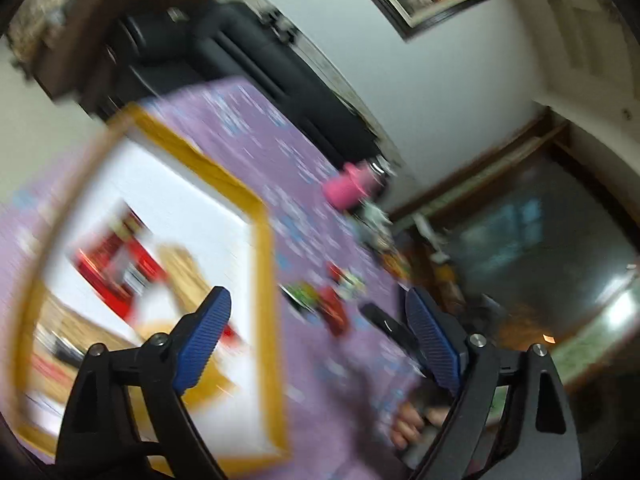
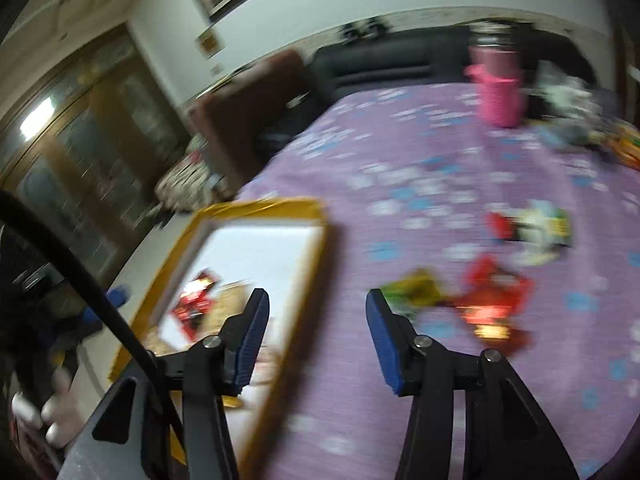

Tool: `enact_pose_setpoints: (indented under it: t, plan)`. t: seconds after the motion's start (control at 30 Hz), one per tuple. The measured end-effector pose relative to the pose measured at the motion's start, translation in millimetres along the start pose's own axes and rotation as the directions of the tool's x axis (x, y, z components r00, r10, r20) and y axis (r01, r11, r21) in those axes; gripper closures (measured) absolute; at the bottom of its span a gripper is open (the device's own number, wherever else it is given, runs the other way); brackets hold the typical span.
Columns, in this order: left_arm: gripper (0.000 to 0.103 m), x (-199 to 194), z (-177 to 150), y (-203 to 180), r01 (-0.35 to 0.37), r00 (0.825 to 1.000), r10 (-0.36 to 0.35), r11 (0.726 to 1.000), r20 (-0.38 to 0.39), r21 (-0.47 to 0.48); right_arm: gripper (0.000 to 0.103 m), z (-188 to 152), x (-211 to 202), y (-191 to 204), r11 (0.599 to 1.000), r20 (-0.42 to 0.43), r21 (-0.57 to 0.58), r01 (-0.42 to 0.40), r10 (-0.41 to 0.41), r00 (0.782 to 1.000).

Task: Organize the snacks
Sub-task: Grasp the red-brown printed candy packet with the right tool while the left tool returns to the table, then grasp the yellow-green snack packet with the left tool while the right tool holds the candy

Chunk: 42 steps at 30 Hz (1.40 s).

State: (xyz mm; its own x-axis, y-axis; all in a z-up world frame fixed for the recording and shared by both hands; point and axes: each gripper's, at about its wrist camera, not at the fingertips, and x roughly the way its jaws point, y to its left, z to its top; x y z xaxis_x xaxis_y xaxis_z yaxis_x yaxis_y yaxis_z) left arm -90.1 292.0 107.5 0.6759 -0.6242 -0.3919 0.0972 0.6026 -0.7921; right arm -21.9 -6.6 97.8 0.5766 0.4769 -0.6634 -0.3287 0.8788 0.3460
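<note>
- the snacks are split between two spots; a few already sit in the yellow-rimmed white tray (image 2: 308, 216), the rest lie loose on the purple flowery tablecloth (image 2: 420, 152)
- inside the tray there's a red packet (image 1: 116, 268) next to a tan one (image 1: 180, 268); both views are pretty blurry so I can't read any labels
- loose ones just beside the tray: a green-yellow packet (image 2: 412, 290), a red packet (image 2: 494, 296) touching it on the far side, and a white-green-red one (image 2: 536, 232) a bit further out
- left gripper (image 1: 320, 344) is spread wide, nothing between the blue pads; one finger hangs over the tray, the other over the cloth
- right gripper (image 2: 316, 340) is wide too and holding nothing; it straddles the tray's near rim, the green-yellow packet just past one fingertip
- further back, a pink container (image 2: 500, 96) stands upright on the cloth; a jumble of more packets (image 2: 568, 100) lies beside it; black sofa (image 2: 392, 64) behind the table
</note>
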Motion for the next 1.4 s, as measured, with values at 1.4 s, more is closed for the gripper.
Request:
enact_pose_setpoints:
  t: [1.4]
  plan:
    - [0.041,266.9,-24.1,-57.1,-0.312,0.784,0.558,0.732,-0.272,0.606,0.078,-18.8,7.6,-131.9,0.986,0.021,0.169,0.006,-0.009,1.0]
